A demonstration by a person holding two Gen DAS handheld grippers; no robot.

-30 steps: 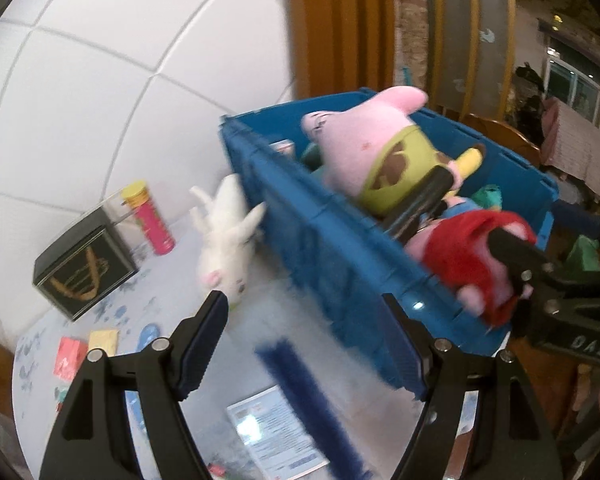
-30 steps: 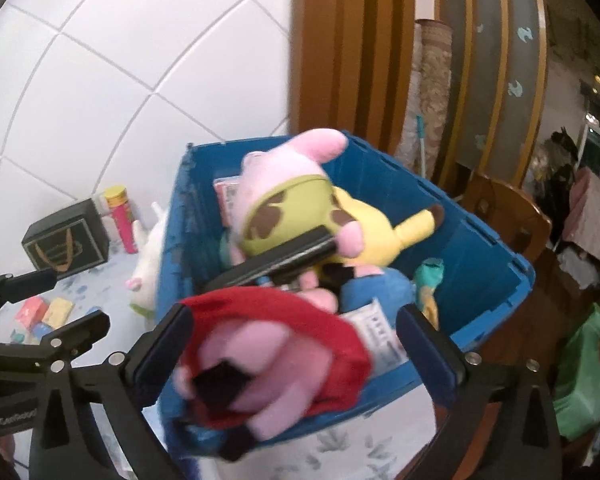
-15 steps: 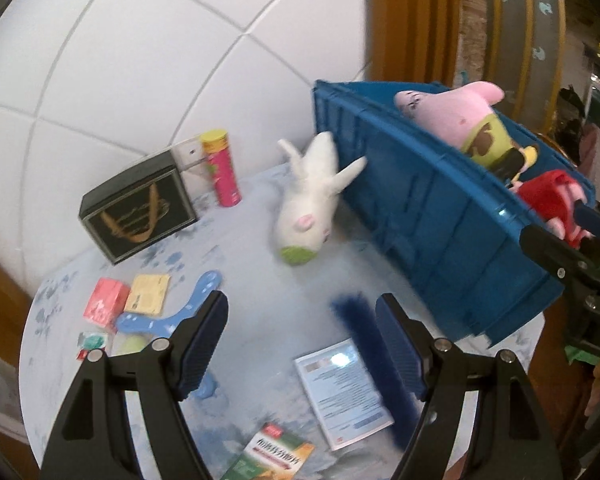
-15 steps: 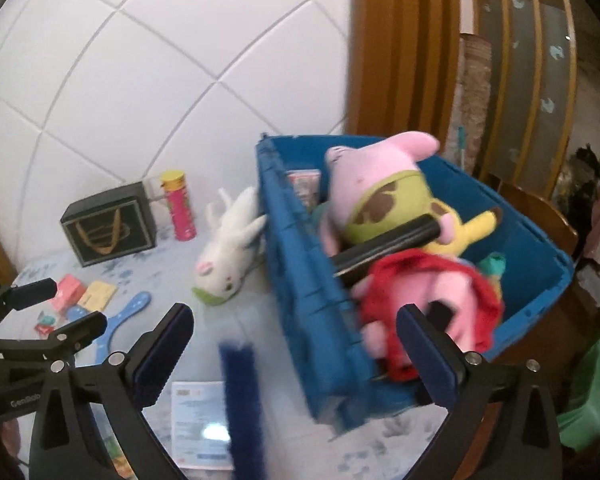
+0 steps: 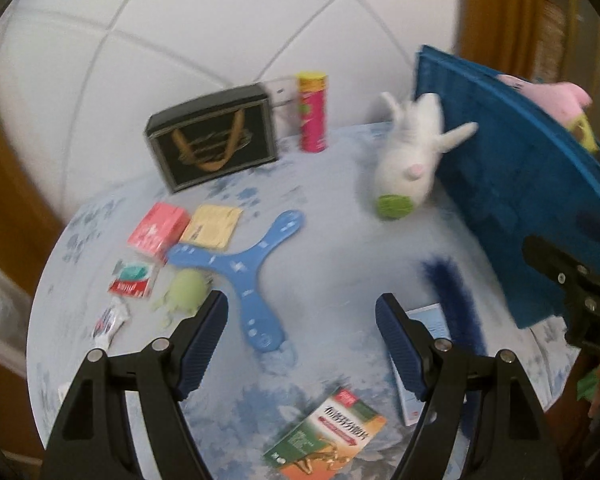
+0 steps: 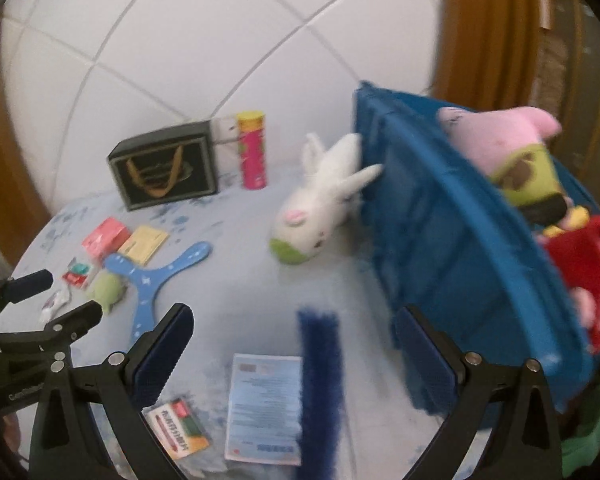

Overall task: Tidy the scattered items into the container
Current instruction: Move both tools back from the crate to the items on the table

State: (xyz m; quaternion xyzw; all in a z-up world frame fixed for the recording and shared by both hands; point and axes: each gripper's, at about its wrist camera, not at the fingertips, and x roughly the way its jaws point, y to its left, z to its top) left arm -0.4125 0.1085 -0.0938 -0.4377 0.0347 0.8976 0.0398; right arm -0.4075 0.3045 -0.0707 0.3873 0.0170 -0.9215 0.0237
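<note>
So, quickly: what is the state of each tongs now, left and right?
Left tongs: open, holding nothing.
Right tongs: open, holding nothing.

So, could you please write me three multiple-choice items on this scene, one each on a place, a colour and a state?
1. Where does the white rabbit plush lie?
A. inside the bin
B. on the table against the blue bin
C. on top of the black box

2. What colour is the three-armed boomerang?
A. blue
B. red
C. yellow

3. How is the right gripper?
A. shut on the rabbit
B. shut on the brush
C. open, holding nothing

Key: 1 B, the plush rests on the tabletop touching the bin's outer wall. 2 A, it is light blue. 3 C, its fingers stand wide apart with only the table between them.
</note>
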